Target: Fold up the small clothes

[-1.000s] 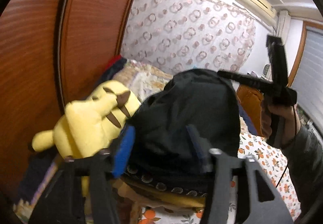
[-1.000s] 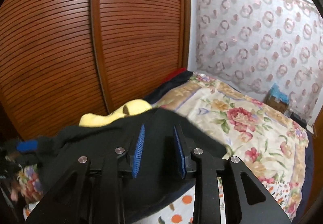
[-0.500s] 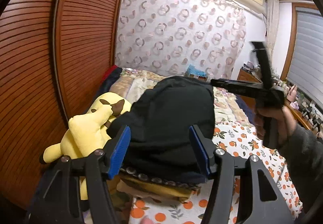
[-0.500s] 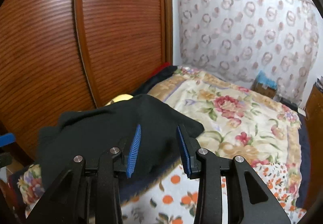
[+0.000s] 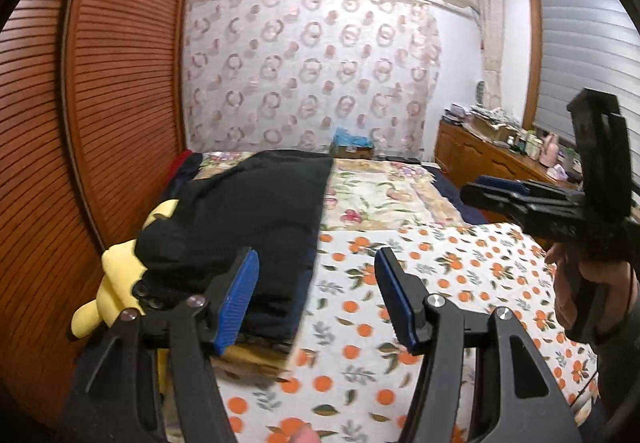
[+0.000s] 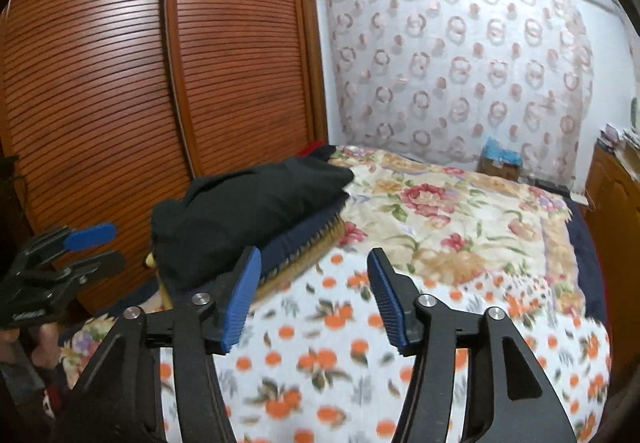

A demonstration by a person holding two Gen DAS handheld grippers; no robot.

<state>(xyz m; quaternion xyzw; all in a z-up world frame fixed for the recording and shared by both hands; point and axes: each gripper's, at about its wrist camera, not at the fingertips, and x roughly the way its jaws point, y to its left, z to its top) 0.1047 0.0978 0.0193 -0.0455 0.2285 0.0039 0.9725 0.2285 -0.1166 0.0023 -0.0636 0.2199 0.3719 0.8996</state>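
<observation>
A folded black garment (image 5: 256,211) lies on top of a stack of folded clothes (image 6: 304,243) at the bed's left side, next to the wardrobe; it also shows in the right wrist view (image 6: 248,211). My left gripper (image 5: 316,295) is open and empty, pulled back to the right of the stack. My right gripper (image 6: 314,295) is open and empty, hovering over the orange-print sheet (image 6: 320,363). The right gripper also shows at the right edge of the left wrist view (image 5: 496,187). The left gripper appears at the left of the right wrist view (image 6: 88,247).
A yellow plush toy (image 5: 116,287) lies partly under the black garment beside the wooden wardrobe doors (image 5: 112,103). A floral quilt (image 6: 448,215) covers the far half of the bed. A wooden dresser (image 5: 492,159) with clutter stands at the right wall.
Both grippers opened and let go of the black garment, which now rests on the stack. Both grippers drew back and to the right, away from it.
</observation>
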